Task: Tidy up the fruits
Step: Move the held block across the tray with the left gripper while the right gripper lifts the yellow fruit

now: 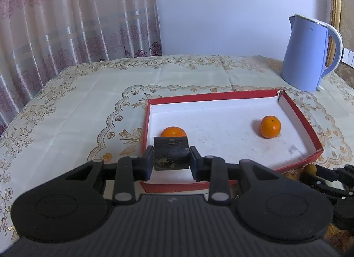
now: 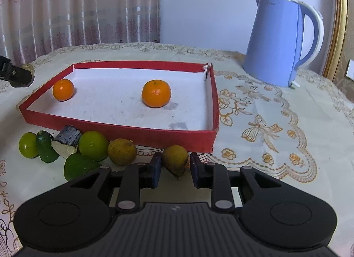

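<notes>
A red box [image 1: 307, 124] with a white floor holds two oranges, one at its left [image 1: 173, 132] and one at its right [image 1: 270, 126]. My left gripper [image 1: 171, 164] is shut on a dark sugarcane piece [image 1: 171, 156] over the box's near left corner. In the right wrist view the box [image 2: 132, 130] and both oranges [image 2: 63, 89] [image 2: 156, 93] show. My right gripper [image 2: 174, 166] is open around a yellow-brown fruit [image 2: 174, 159] in front of the box, with gaps at both sides.
In front of the box lie another sugarcane piece [image 2: 67, 142], several green fruits [image 2: 93, 145] and a second yellow-brown fruit [image 2: 122, 151]. A blue kettle [image 2: 276, 44] stands at the back right. A curtain hangs behind the table's left edge.
</notes>
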The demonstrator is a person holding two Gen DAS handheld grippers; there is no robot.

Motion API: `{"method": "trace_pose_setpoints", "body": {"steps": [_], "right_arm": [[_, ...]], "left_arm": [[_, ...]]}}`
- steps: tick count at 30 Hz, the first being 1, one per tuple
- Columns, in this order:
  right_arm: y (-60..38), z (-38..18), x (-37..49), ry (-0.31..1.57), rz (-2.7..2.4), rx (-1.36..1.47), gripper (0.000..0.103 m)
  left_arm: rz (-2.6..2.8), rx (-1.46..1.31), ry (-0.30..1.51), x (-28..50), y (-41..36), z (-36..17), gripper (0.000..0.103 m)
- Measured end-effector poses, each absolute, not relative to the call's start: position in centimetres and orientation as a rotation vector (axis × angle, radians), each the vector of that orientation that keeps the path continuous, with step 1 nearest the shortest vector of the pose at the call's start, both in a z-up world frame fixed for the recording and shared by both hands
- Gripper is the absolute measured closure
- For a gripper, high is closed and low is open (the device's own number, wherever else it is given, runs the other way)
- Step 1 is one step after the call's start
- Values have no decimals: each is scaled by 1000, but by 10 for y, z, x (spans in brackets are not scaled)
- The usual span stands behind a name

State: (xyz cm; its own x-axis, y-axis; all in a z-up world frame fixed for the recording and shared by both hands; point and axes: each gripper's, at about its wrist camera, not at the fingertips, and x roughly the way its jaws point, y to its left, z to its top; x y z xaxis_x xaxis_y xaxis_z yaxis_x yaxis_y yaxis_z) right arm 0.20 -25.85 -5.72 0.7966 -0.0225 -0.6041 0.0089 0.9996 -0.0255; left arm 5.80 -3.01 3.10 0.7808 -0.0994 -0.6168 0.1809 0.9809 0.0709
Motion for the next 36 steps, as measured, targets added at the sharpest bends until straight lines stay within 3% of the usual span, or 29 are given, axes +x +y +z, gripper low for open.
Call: {"method": "trace_pose_setpoints", "body": {"steps": [36], "right_arm": [[-274,-17,-54,526,-20,10,79]], "left_arm": [[-257,161,628,115,-79,28,73]]}}
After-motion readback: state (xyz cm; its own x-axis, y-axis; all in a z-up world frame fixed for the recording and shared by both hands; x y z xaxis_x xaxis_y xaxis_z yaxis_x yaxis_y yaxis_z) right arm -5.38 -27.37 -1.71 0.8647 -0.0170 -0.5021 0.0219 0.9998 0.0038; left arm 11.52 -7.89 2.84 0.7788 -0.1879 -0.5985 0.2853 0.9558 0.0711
